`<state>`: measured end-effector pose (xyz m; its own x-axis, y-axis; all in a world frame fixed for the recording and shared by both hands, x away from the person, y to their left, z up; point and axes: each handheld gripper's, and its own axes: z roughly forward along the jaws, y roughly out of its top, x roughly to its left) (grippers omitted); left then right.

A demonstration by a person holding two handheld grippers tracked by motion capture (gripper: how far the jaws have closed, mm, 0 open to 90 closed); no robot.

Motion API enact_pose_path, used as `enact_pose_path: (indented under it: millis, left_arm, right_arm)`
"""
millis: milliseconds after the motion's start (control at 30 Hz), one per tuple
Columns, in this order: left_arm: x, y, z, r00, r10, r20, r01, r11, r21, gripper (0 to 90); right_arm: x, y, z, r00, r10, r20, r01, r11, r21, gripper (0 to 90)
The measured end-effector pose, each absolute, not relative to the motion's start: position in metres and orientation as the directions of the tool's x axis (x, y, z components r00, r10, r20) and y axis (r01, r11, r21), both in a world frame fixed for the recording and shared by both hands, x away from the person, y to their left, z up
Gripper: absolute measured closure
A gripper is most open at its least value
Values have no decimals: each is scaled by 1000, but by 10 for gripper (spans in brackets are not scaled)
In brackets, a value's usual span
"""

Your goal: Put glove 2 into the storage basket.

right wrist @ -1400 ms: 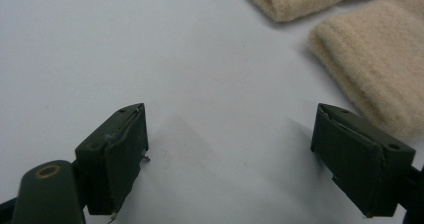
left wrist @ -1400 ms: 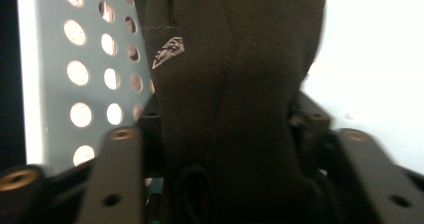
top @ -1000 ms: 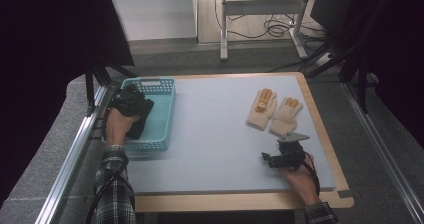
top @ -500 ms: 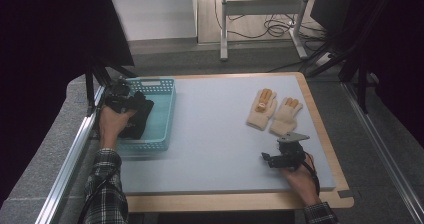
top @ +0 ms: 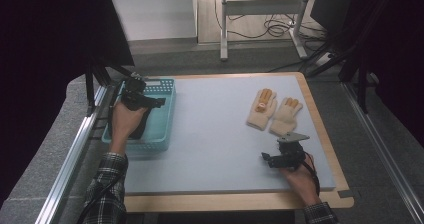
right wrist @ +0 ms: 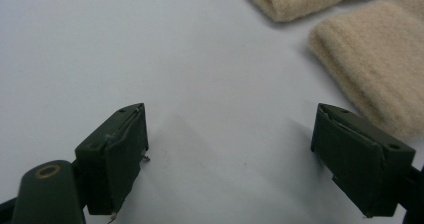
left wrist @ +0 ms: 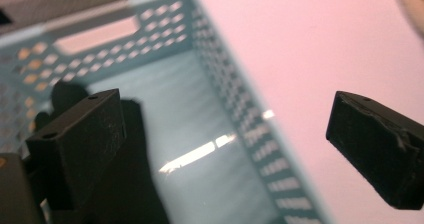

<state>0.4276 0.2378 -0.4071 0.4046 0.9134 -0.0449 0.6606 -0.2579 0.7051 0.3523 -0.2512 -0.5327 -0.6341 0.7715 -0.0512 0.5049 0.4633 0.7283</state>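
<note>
— High view: what sits under the left gripper (top: 161,102)?
— A perforated blue plastic basket (top: 167,115) with a dark item (left wrist: 131,194) inside; its jaws have just been opening, nothing between them.
— And the right gripper (top: 265,156)?
— Released too, resting near two fuzzy cream knit gloves (top: 274,112) on the smooth grey mat (top: 210,134).
</note>
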Motion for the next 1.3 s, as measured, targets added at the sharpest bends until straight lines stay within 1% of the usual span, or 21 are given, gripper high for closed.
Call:
enact_pose_path:
  millis: [133, 267, 367, 567, 1000, 1233, 1300]
  left_arm:
    - [417, 214, -399, 463, 886, -31, 621, -299, 725, 6]
    - [404, 193, -391, 506, 862, 32, 580, -368, 727, 0]
    - [394, 180, -388, 538, 842, 26, 555, -378, 741, 0]
    - [378, 157, -389, 593, 803, 60, 508, -431, 746, 0]
    - [344, 116, -426, 683, 729, 32, 446, -452, 773, 0]
    - [324, 106, -451, 707, 707, 16, 439, -457, 774, 6]
    - [319, 104, -460, 708, 706, -1, 446, -446, 776, 7]
  right_arm:
    - [352, -251, -533, -634, 772, -51, 505, 463, 728, 145]
    - [352, -251, -533, -634, 772, -51, 505, 463, 728, 145]
    - [352, -251, -533, -633, 772, -51, 507, 464, 727, 145]
    - [352, -251, -533, -634, 772, -52, 505, 464, 728, 145]
    - [352, -251, -533, -634, 772, -49, 507, 463, 728, 145]
    - [352, -251, -533, -633, 773, -49, 507, 461, 728, 145]
    - [352, -251, -533, -633, 773, -50, 506, 462, 728, 146]
